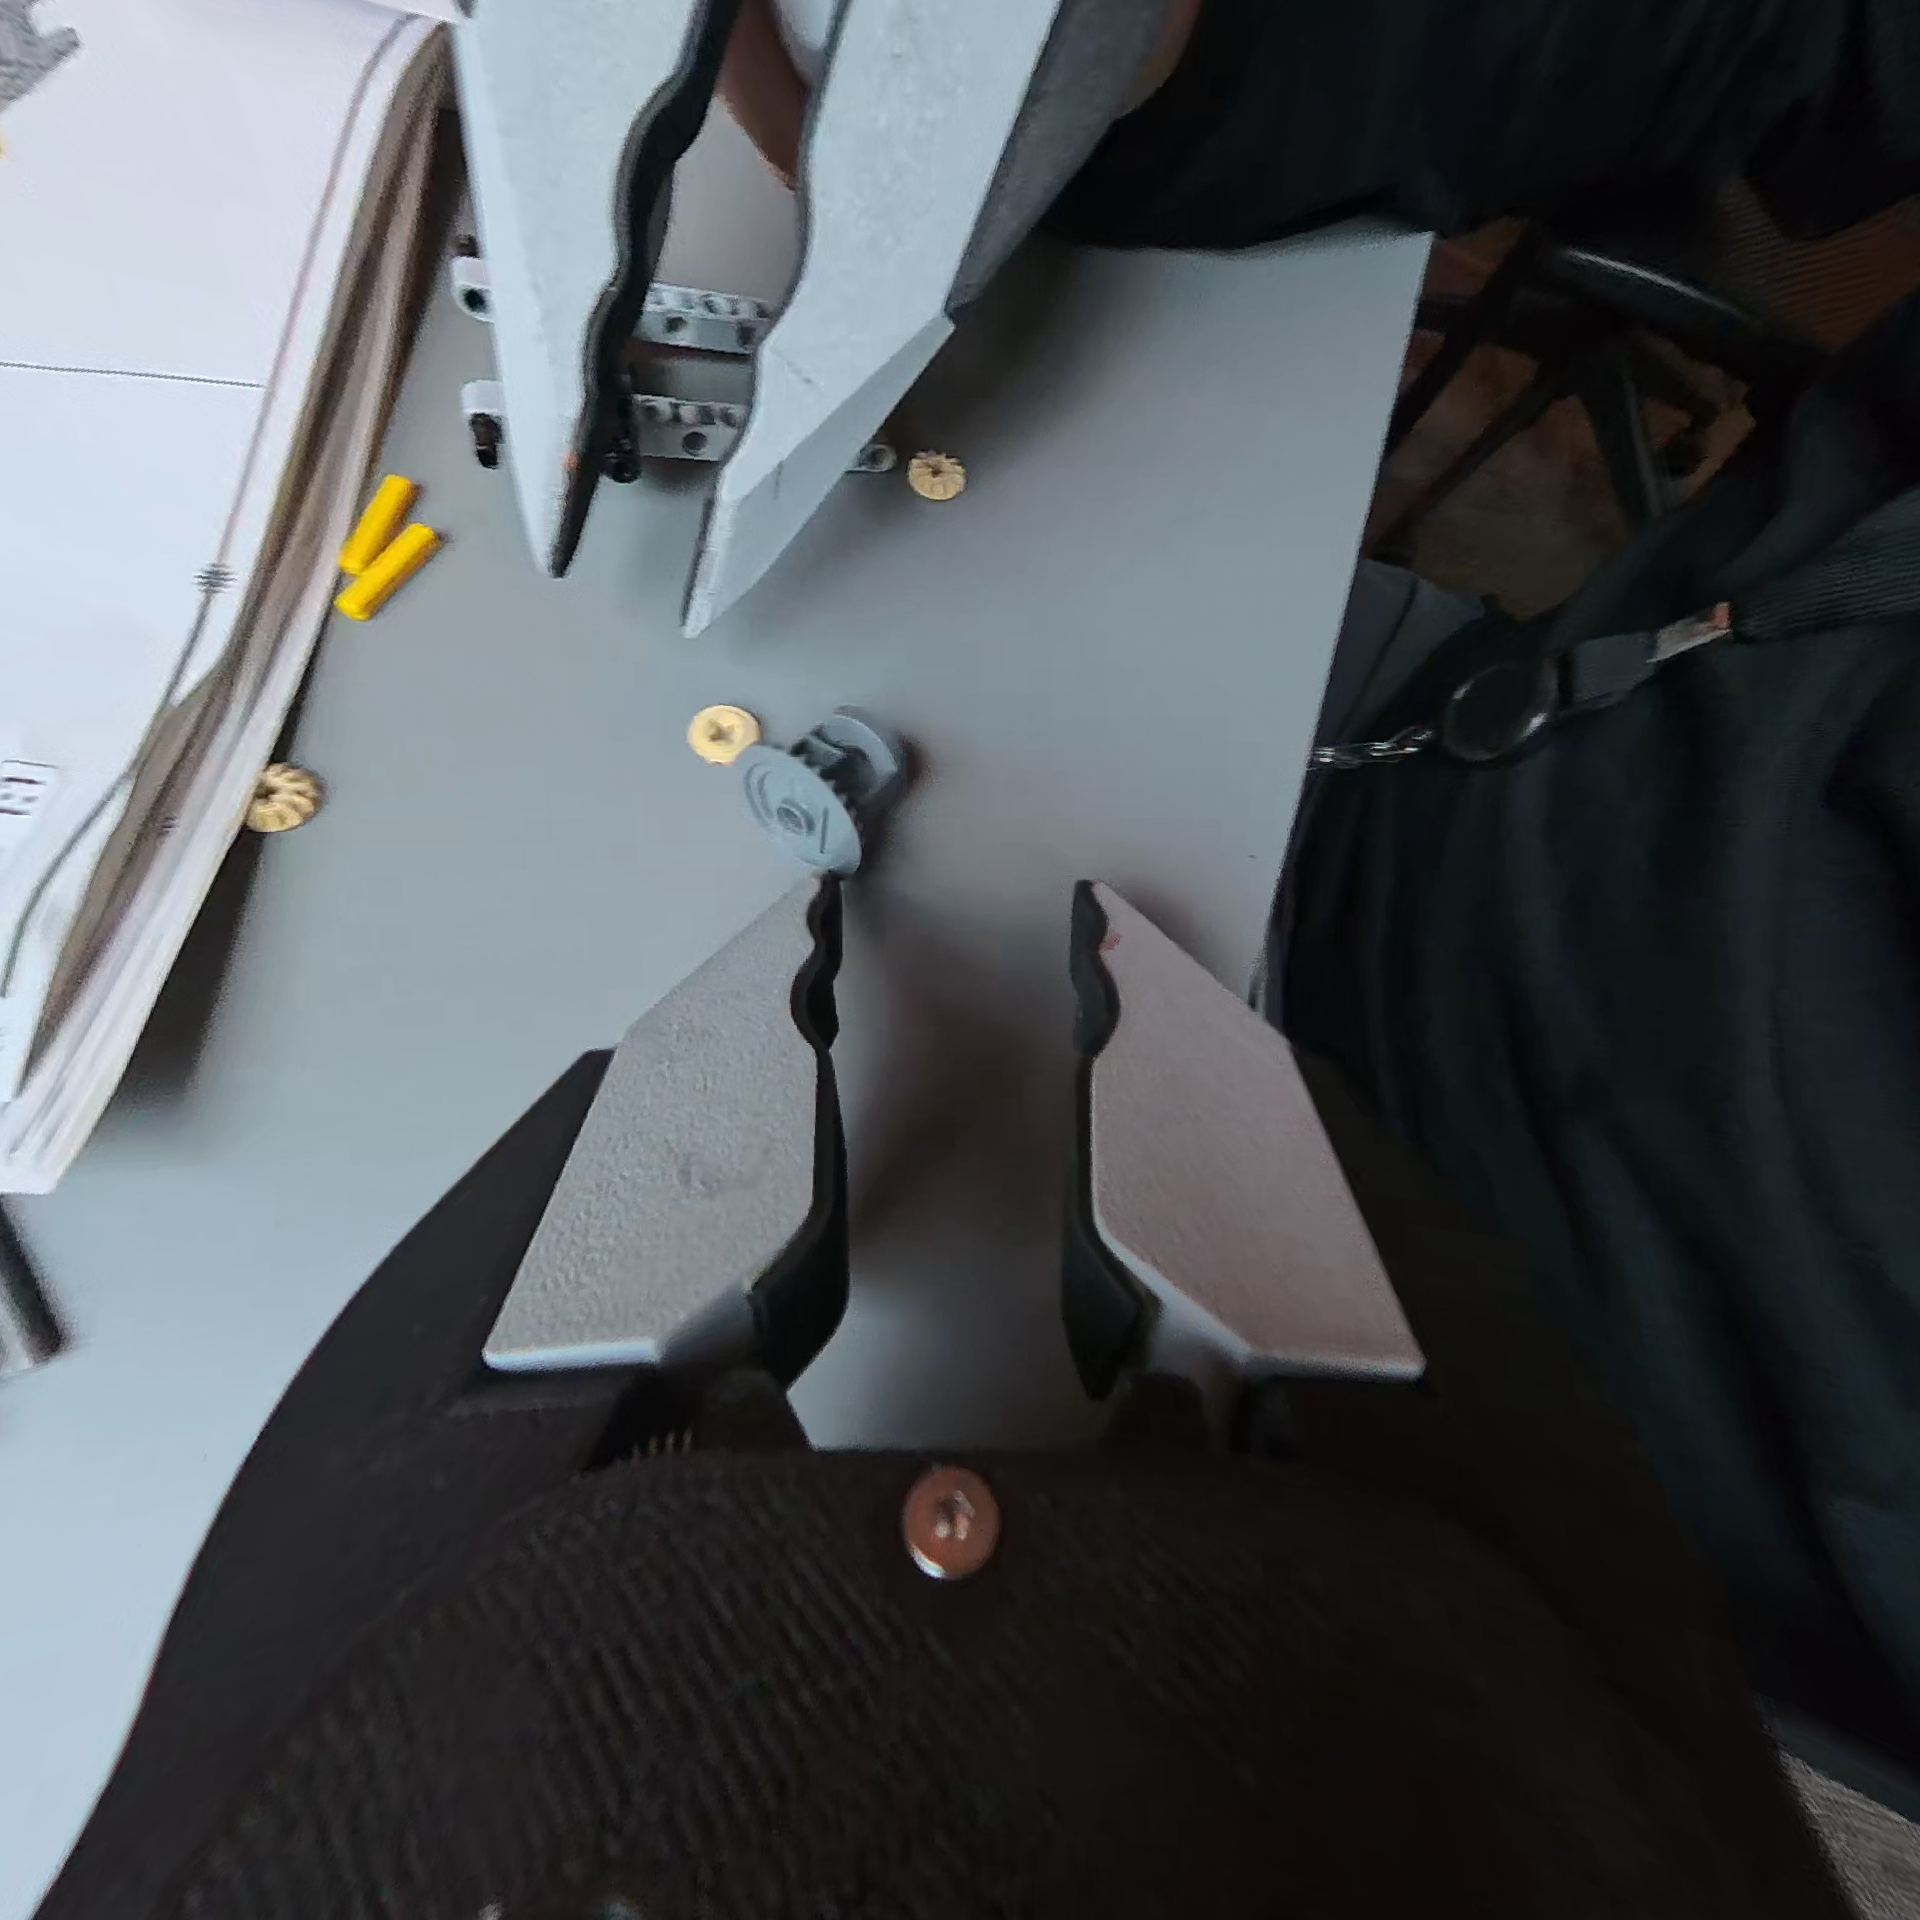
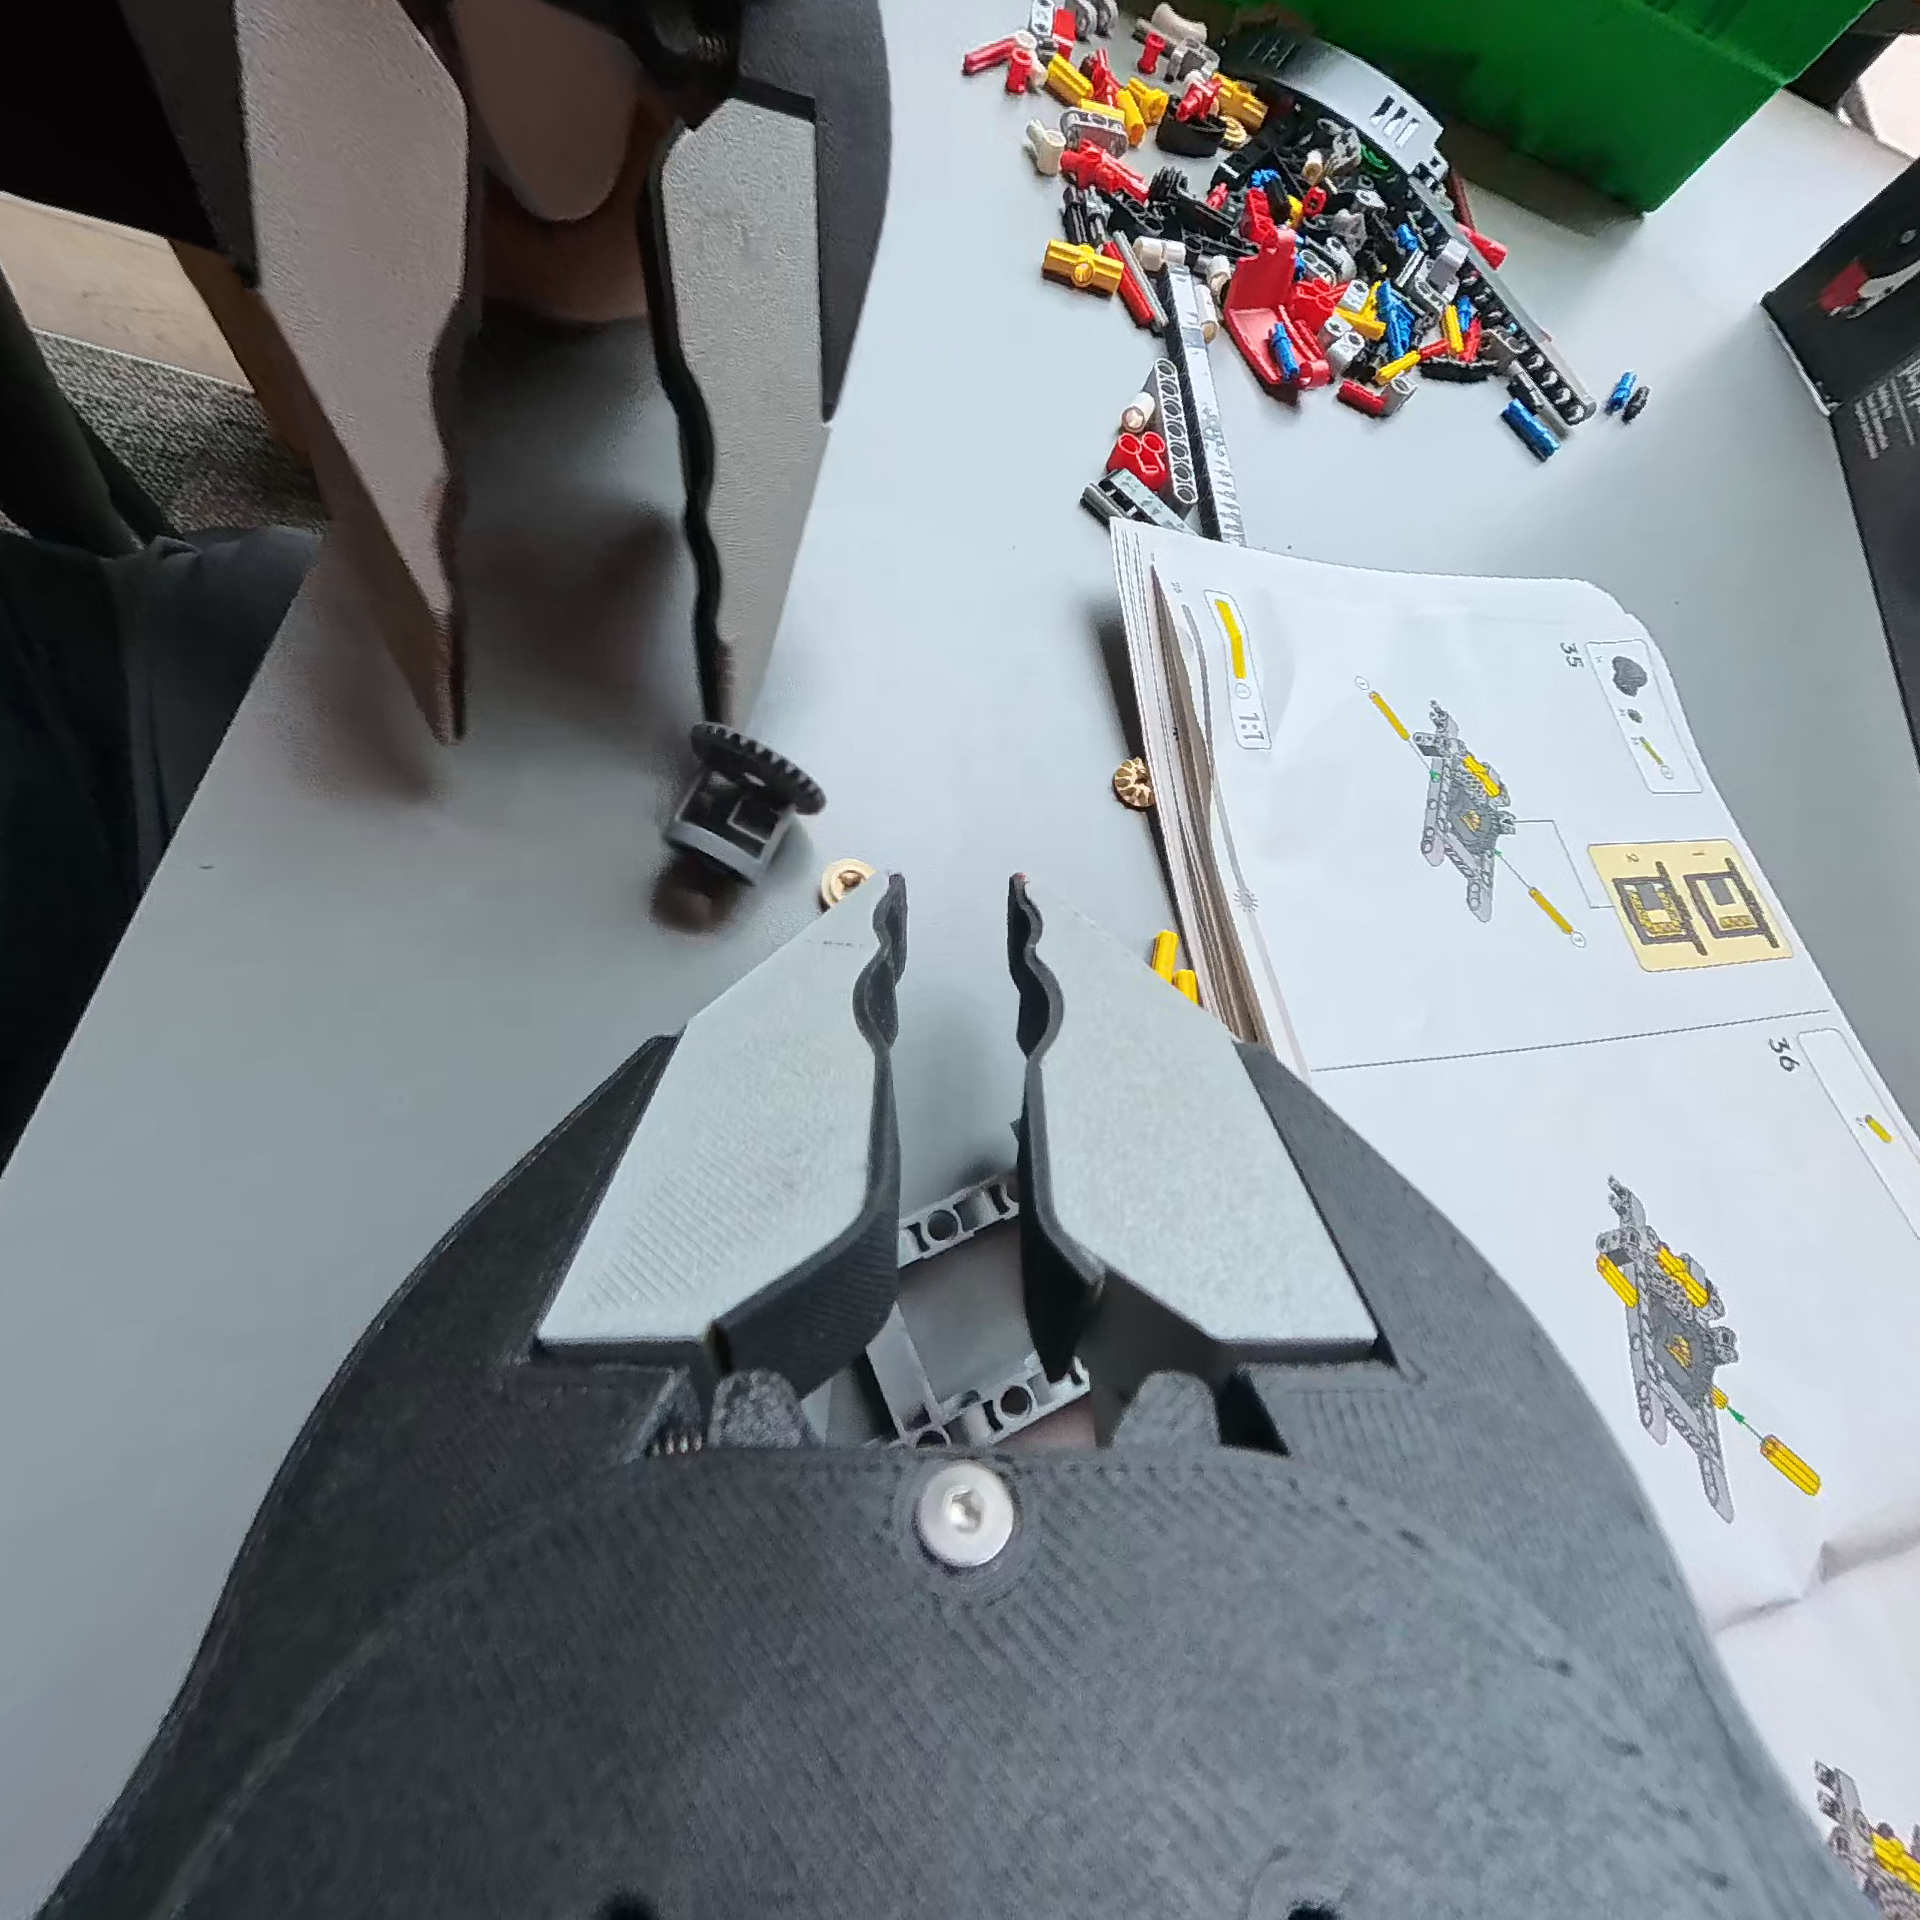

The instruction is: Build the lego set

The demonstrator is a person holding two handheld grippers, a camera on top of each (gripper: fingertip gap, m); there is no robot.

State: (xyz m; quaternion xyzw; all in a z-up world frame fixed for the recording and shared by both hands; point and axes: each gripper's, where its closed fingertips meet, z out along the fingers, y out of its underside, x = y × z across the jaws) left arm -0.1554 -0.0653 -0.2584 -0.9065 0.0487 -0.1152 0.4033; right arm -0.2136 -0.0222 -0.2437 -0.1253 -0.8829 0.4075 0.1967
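Note:
My left gripper (image 1: 956,904) is open and empty, low over the grey table (image 1: 1091,675). A grey differential gear housing (image 1: 821,790) stands just ahead of its left fingertip; whether they touch I cannot tell. It also shows in the right wrist view (image 2: 743,800), under the left gripper (image 2: 582,717). My right gripper (image 2: 958,888) has a narrow gap with nothing between its tips. It hovers over a grey beam frame (image 2: 956,1226) that lies under its fingers. In the left wrist view the right gripper (image 1: 634,592) covers that frame (image 1: 691,426). A small tan gear (image 1: 722,732) lies beside the housing.
An open instruction booklet (image 2: 1507,883) lies on the right. Two yellow pins (image 1: 384,561) and a tan gear (image 1: 283,795) lie by its edge, and another tan gear (image 1: 935,476) lies near the frame. A pile of loose parts (image 2: 1299,229) and a green box (image 2: 1558,83) are at the back. The table edge (image 1: 1340,623) runs beside a person's dark clothing. My right tips are roughly 6 cm from the tan gear (image 1: 283,795). The right camera catches it too, in the right wrist view (image 2: 1136,789).

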